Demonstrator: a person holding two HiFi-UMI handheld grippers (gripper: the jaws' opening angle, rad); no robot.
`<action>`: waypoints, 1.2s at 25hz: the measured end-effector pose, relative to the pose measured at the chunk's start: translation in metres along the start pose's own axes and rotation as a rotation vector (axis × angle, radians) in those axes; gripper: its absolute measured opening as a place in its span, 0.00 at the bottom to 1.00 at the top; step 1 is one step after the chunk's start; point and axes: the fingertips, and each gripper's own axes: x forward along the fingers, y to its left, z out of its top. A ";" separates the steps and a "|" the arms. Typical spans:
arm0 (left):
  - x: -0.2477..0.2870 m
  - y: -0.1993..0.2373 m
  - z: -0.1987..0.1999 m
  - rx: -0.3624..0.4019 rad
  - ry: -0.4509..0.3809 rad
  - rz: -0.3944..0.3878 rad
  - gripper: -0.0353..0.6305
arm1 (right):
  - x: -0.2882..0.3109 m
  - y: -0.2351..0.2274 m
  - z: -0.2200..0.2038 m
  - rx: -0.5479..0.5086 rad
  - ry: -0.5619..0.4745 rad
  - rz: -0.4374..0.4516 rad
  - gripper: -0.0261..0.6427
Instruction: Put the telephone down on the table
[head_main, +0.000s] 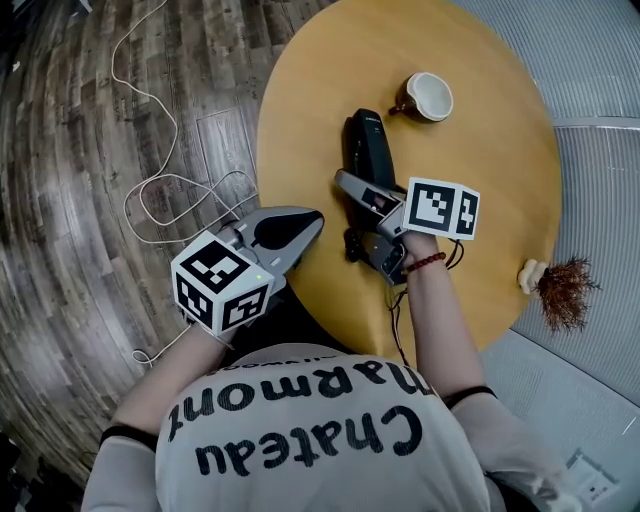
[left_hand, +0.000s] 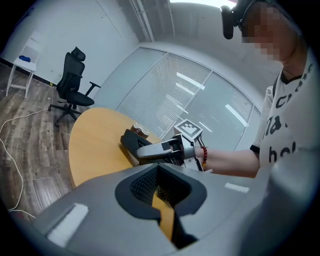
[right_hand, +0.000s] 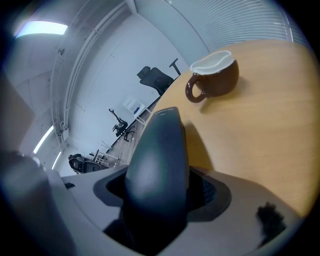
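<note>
Overhead, in the head view, a round yellow desk (head_main: 500, 200) stands on a wooden floor (head_main: 70, 150). The right tool (head_main: 366, 216) is clenched on the near end of a black telephone (head_main: 368, 150), which stretches away over the middle of the desk. A brown cup (head_main: 428, 97) with a white inside sits farther off to the right, apart from the telephone. A dried sprig (head_main: 562, 290) lies at the desk's right edge. The left tool (head_main: 300, 226) hangs off the desk's near left rim, jaws together on nothing. A white cable (head_main: 150, 190) loops across the floor to the left. The person's shirt hides the near edge of the desk.

From the left gripper view, the left tool (left_hand: 159, 172) fills the foreground, closed and empty. Beyond it are the right tool (left_hand: 160, 149), the telephone (left_hand: 131, 141) low on the desk (left_hand: 95, 145), and the cup (left_hand: 140, 131), half hidden behind them. An office chair (left_hand: 72, 82) stands far left.

From the right gripper view, the telephone (right_hand: 160, 155) juts out from between the jaws of the right tool (right_hand: 162, 197) and blocks much of the desk (right_hand: 260, 135). Whether its far tip touches the desk cannot be told. The cup (right_hand: 212, 75) stands beyond.
</note>
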 end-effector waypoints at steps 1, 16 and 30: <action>-0.001 0.001 0.000 -0.002 -0.001 0.003 0.06 | 0.000 0.000 0.000 0.000 0.001 0.000 0.54; -0.001 0.004 -0.009 -0.031 -0.004 0.017 0.06 | 0.010 -0.003 -0.005 -0.146 0.113 -0.127 0.54; -0.013 -0.009 -0.004 -0.022 -0.041 0.037 0.06 | 0.015 -0.006 -0.007 -0.370 0.105 -0.303 0.54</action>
